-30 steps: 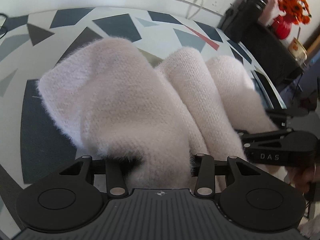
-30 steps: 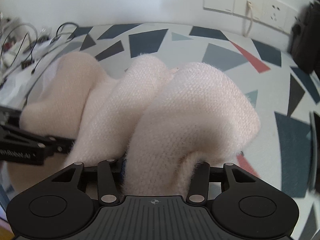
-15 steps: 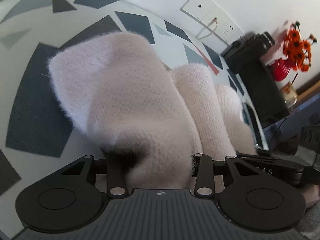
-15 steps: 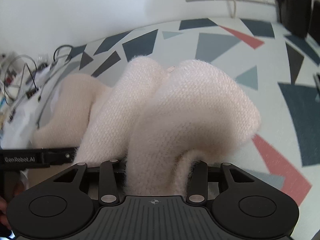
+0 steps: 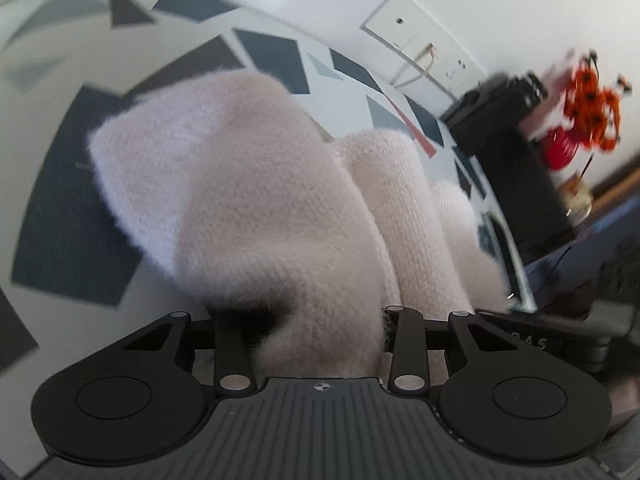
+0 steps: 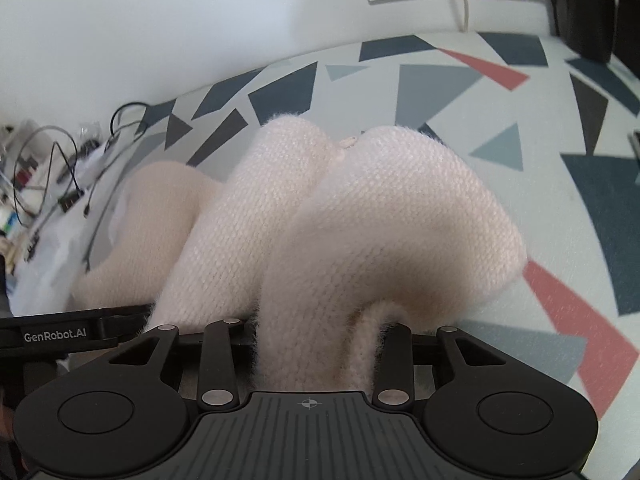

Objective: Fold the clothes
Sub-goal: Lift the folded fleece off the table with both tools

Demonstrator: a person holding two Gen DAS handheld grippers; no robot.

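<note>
Both grippers tilt further since 1 s ago; sweater (image 5: 256,216) lifted above counter (image 5: 68,240). Left gripper (image 5: 320,344) and right gripper (image 6: 316,344) fingers clamped on sweater. Fold mid-carry.

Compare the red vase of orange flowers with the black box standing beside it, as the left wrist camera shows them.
The vase is red, small and rounded; the black box is dark, much bulkier and straight-sided. The vase carries orange flowers above it; the box has a lens-like cylinder on top. The vase sits further from the pale knit garment than the box, which stands at the patterned table's edge. Both are upright, blurred, and near the white wall.
</note>
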